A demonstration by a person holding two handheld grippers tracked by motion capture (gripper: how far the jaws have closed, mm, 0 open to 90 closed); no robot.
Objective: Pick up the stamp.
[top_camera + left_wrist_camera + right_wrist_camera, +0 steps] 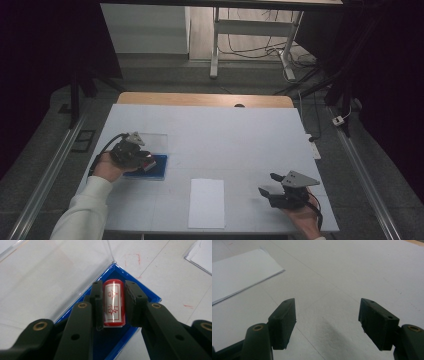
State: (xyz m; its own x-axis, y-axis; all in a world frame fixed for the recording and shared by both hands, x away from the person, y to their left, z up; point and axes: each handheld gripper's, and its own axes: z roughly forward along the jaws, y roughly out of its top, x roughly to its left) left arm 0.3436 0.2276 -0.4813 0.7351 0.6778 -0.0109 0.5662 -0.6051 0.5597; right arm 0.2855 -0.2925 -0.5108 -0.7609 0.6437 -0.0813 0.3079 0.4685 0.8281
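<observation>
Left gripper (113,303) is clamped on red cylindrical stamp (113,302) in blue tray (150,296); lifting is left. Right gripper (327,322) jaws apart, idle near white paper sheet (239,272).

1 red stamp (113,302), 1 blue tray (150,296), 1 paper sheet (207,202) — 2 grippers.

bare table (235,140) mid-way, paper sheet (206,202) lying flat, clear lid (50,270) beside blue tray (147,296)

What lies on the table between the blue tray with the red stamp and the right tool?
In the high view, a white sheet of paper lies between the blue tray and the right tool; otherwise bare table.
</observation>
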